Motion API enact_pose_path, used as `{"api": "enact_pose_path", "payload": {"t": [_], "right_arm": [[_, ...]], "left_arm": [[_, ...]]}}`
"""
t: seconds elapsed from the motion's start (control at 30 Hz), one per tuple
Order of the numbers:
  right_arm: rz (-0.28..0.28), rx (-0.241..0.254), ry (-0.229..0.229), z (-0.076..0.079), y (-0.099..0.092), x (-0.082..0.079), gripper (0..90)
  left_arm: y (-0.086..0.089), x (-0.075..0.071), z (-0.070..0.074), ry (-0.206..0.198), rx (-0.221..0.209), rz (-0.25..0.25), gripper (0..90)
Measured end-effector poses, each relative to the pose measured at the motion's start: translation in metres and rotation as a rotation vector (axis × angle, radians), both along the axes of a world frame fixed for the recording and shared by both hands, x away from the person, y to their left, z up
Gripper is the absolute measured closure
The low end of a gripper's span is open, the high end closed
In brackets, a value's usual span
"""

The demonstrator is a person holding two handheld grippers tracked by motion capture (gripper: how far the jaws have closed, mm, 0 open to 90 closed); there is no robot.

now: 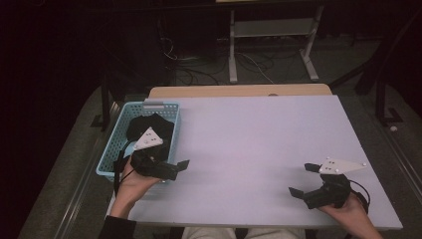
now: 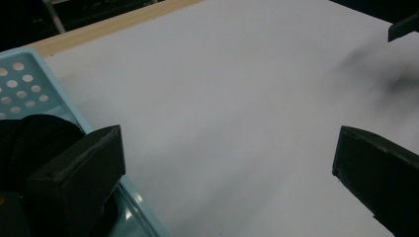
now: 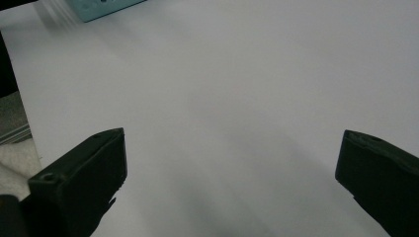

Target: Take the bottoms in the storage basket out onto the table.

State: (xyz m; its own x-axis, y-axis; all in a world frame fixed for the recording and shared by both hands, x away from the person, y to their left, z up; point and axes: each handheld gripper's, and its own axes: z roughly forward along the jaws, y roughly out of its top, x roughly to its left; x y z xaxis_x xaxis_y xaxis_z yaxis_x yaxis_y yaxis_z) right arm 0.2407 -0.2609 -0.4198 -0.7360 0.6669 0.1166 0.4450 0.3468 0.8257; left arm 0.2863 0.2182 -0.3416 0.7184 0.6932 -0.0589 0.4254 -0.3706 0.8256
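Blue basket holding black cloth | left gripper hovering beside it, jaws apart | right gripper hovering over white table, jaws apart

A light blue plastic basket with small holes in its walls sits at the table's left edge, around nine o'clock. It stands upright. Inside it lies a heap of black cloth, crumpled and soft, filling the far half of the basket.
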Motion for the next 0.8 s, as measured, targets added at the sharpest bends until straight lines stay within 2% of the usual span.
{"api": "enact_pose_path", "payload": {"t": [0.8], "right_arm": [[-0.001, -0.002, 0.001, 0.0, 0.0, 0.0, 0.0]], "left_arm": [[-0.001, 0.024, 0.012, 0.018, 0.016, 0.016, 0.0]]}}
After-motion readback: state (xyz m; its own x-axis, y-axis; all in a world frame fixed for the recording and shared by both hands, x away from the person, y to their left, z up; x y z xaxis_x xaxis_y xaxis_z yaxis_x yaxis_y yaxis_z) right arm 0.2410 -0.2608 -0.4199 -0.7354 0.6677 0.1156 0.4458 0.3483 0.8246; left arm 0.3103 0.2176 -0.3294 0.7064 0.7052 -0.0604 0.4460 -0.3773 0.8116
